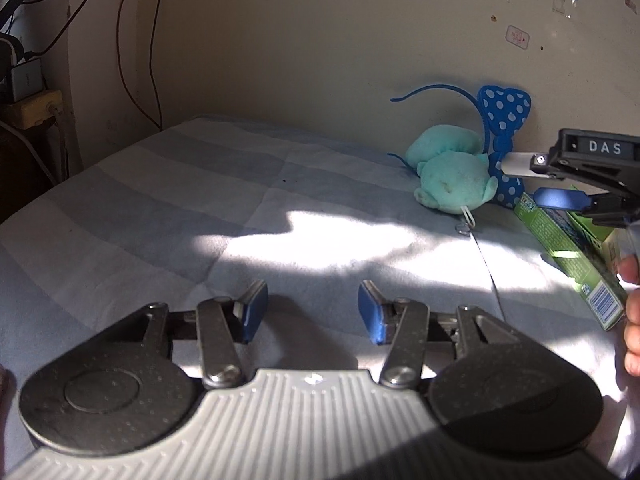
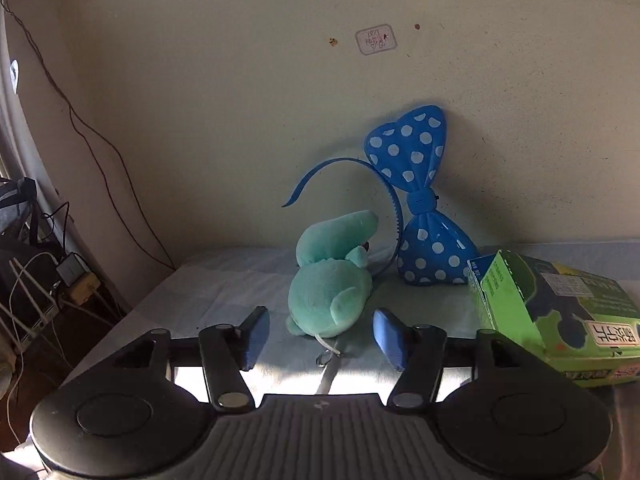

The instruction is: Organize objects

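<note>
Against the wall, plush beside box; right tongs parted.

Soft cloth, glossy card and matt plastic

The plush toy ahead of the right gripper's jaws is fuzzy teal fabric with a metal key ring. The polka-dot bow headband beyond looks like smooth, slightly shiny plastic. The green box right of the jaws is glossy printed cardboard. The bed sheet is matt woven cloth. The wall is dull painted plaster.
</note>
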A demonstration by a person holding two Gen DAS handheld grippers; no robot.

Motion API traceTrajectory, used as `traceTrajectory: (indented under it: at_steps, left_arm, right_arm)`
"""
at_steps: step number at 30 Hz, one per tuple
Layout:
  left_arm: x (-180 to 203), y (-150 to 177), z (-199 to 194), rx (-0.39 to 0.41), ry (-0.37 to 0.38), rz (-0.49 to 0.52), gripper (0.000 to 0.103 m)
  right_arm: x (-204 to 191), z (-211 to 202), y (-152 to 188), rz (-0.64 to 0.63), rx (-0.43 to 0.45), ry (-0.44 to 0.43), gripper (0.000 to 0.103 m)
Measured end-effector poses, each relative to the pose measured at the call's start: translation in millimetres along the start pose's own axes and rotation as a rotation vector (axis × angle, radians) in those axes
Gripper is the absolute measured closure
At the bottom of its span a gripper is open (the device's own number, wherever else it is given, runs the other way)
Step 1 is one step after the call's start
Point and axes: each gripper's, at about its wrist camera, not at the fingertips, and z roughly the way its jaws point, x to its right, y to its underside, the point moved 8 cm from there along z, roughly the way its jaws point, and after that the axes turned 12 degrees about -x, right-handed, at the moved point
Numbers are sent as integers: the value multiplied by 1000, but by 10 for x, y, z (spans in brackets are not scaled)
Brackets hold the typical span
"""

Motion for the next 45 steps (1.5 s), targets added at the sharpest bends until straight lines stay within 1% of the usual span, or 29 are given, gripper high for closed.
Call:
traceTrajectory:
  at_steps: [1, 2, 6, 7, 8, 9, 12, 15, 18, 19, 21, 22, 23, 25, 28, 29, 30, 31, 32, 33, 35, 37, 39, 41, 43, 45]
  left_arm:
    - [-1, -3, -1, -2, 7, -3, 50]
    - [0, -6, -2, -4, 12, -5, 50]
    - [-19, -17, 1, -9, 20, -17, 50]
    - [-26, -22, 1, -10, 23, -20, 50]
    - [-32, -28, 1, -10, 23, -23, 50]
    - [-39, -31, 0, -9, 21, -25, 50]
    - [-75, -59, 11, -6, 22, -36, 50]
    - [-111, -69, 3, -2, 37, -55, 50]
    - [-121, -79, -20, 10, 70, -68, 49]
    - [-107, -85, -42, 21, 88, -68, 49]
    - [-72, -92, -95, 46, 127, -60, 49]
    - [-22, -95, -141, 69, 157, -44, 49]
    - [17, -91, -170, 82, 177, -28, 49]
    - [169, -54, -232, 104, 218, 32, 49]
    - [408, 26, -244, 105, 219, 133, 48]
    - [503, 71, -253, 91, 230, 160, 48]
    - [579, 105, -273, 81, 245, 177, 48]
    - [657, 142, -310, 74, 260, 195, 48]
    - [731, 177, -364, 75, 269, 213, 48]
    - [790, 205, -417, 76, 277, 226, 48]
    - [935, 293, -545, 64, 331, 238, 48]
    - [1053, 356, -645, 45, 378, 231, 45]
    - [1168, 398, -726, 31, 399, 228, 44]
    - [1312, 431, -782, 6, 428, 236, 44]
    - [1505, 484, -805, -30, 464, 256, 44]
    - [1671, 526, -779, -64, 496, 264, 43]
  right_arm:
    - [4, 91, -45, 6, -1, 9, 27]
    - [5, 178, -80, 11, -1, 20, 26]
    - [3, 470, -138, 14, -31, 42, 27]
    - [3, 554, -134, 11, -54, 47, 31]
    - [5, 622, -112, 11, -83, 52, 57]
    - [-9, 658, -81, 9, -109, 46, 63]
    - [-139, 502, -24, -71, -66, 80, 65]
    - [-343, 170, 136, -243, -38, 122, 65]
    - [-484, -283, 471, -447, -45, 154, 64]
    - [-481, -431, 588, -482, -61, 154, 64]
    - [-429, -716, 833, -502, -97, 137, 64]
    - [-385, -872, 972, -522, -105, 144, 64]
    - [-356, -1024, 1096, -559, -98, 178, 64]
    - [-311, -1282, 1308, -655, -76, 283, 63]
    - [-187, -1550, 1576, -807, -61, 470, 57]
    - [-174, -1632, 1674, -845, -58, 500, 50]
    - [-170, -1692, 1753, -865, -61, 502, 37]
    - [-171, -1739, 1825, -880, -69, 483, 33]
    - [-193, -1817, 1905, -889, -76, 432, 32]
    - [-233, -1899, 1978, -886, -84, 371, 32]
    - [-301, -2064, 2043, -843, -75, 246, 32]
    - [-289, -2208, 1993, -771, -33, 184, 32]
    - [-174, -2317, 1866, -672, 21, 154, 31]
    - [42, -2393, 1757, -519, 67, 139, 30]
    - [334, -2340, 1672, -376, 71, 147, 30]
    - [526, -2284, 1669, -290, 68, 141, 30]
